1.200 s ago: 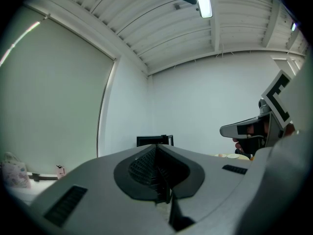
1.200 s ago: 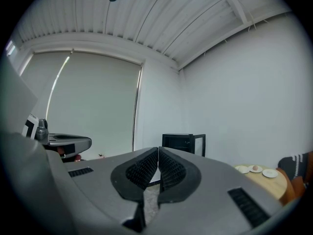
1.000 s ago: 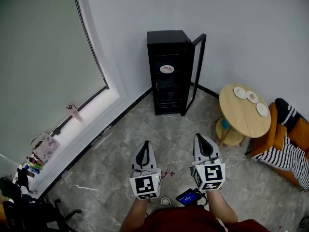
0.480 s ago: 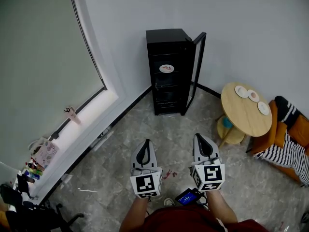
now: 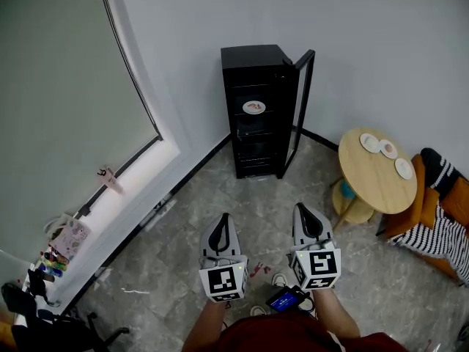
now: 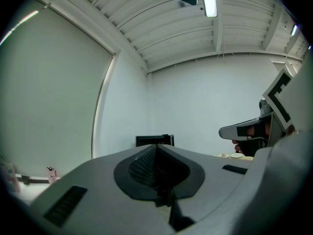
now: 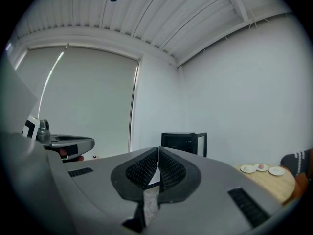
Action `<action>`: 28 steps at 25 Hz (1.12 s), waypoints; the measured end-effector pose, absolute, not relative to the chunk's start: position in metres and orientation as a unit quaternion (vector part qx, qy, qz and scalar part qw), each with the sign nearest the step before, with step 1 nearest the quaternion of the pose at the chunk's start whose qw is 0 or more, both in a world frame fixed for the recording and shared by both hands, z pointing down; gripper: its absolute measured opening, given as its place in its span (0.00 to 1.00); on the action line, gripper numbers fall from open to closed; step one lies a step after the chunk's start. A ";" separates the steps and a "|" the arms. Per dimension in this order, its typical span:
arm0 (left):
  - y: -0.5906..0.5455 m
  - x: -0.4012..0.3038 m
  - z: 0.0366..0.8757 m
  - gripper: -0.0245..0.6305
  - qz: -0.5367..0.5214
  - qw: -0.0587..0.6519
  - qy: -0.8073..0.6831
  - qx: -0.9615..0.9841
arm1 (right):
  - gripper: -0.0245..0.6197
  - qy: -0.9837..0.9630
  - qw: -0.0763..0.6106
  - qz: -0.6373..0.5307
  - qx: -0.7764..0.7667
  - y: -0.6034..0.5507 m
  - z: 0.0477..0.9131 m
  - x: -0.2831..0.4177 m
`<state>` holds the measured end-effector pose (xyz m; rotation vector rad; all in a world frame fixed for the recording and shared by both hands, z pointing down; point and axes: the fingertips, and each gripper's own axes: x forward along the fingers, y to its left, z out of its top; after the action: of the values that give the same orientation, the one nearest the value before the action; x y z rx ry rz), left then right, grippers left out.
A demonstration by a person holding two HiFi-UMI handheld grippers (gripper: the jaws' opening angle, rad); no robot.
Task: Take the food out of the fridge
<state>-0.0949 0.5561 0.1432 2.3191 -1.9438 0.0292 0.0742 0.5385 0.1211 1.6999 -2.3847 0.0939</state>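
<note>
A small black fridge (image 5: 253, 108) stands in the room's far corner with its glass door (image 5: 300, 112) swung open to the right. A white plate with food (image 5: 253, 107) sits on an upper shelf inside. The fridge also shows far off in the left gripper view as a fridge (image 6: 154, 140) and in the right gripper view as a fridge (image 7: 183, 142). My left gripper (image 5: 220, 220) and right gripper (image 5: 303, 210) are held side by side well short of the fridge, both pointing at it, both shut and empty.
A round wooden table (image 5: 376, 171) with three small plates (image 5: 388, 150) stands right of the fridge. An orange seat with striped cloth (image 5: 440, 218) is at the far right. A low window ledge with small items (image 5: 58, 244) runs along the left. Grey stone floor (image 5: 242, 196) lies between me and the fridge.
The fridge and table have shifted a little in the head view as I move across the floor. Both grippers keep their pose and stay shut.
</note>
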 end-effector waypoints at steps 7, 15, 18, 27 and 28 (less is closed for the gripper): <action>0.522 -0.079 0.142 0.06 0.007 0.052 -0.640 0.766 | 0.07 -0.812 0.101 0.030 0.573 0.503 0.119 0.088; 0.484 -0.054 0.141 0.06 0.016 0.047 -0.643 0.764 | 0.07 -0.818 0.095 0.033 0.567 0.462 0.120 0.109; 0.466 -0.043 0.138 0.06 0.016 0.042 -0.645 0.763 | 0.07 -0.820 0.091 0.035 0.565 0.444 0.120 0.120; 0.418 -0.014 0.133 0.06 0.017 0.037 -0.654 0.755 | 0.07 -0.826 0.093 0.030 0.555 0.393 0.119 0.148; 0.413 -0.011 0.134 0.06 0.018 0.037 -0.655 0.755 | 0.07 -0.826 0.093 0.031 0.555 0.388 0.120 0.152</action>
<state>-0.0106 0.4127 0.1336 2.3157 -2.0100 0.0548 0.1520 0.3876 0.1199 1.6464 -2.4515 0.0908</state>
